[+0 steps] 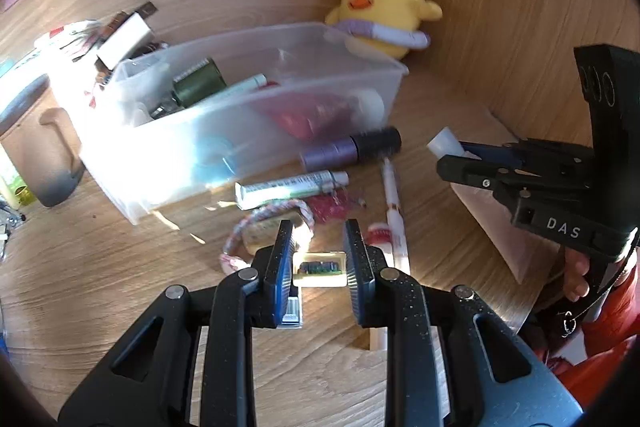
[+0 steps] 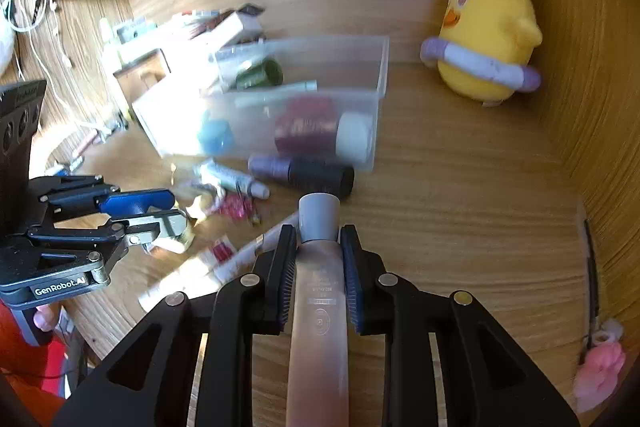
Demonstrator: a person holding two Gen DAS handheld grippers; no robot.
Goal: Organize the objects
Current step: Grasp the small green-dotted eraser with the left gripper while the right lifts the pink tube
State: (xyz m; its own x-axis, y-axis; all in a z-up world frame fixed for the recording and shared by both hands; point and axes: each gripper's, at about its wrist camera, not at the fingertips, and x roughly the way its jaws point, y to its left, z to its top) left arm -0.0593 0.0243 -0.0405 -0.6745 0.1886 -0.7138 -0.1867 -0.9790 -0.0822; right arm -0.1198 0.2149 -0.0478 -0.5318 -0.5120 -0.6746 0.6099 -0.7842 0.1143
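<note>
A clear plastic bin (image 1: 132, 163) (image 2: 380, 67) on the wooden desk holds a green jar (image 1: 198, 83), a dark red tube and other toiletries. In front of it lie a purple bottle with a black cap (image 1: 352, 149) (image 2: 304, 171), a green-and-white tube (image 1: 288, 187) (image 2: 232, 179), a white pen (image 1: 394, 211) and a braided band (image 1: 256, 227). My left gripper (image 1: 318, 251) is open just above a small cream case (image 1: 320, 269). My right gripper (image 2: 318, 247) (image 1: 452, 157) is shut on a frosted pink tube with a grey cap (image 2: 320, 291), held above the desk.
A yellow plush chick with bunny ears (image 1: 380, 3) (image 2: 488, 39) sits in the back right corner against the wooden walls. Boxes and clutter (image 1: 120, 31) lie behind the bin on the left. A mug (image 1: 44, 155) stands left of it. A pink item (image 2: 600, 375) lies at the right wall.
</note>
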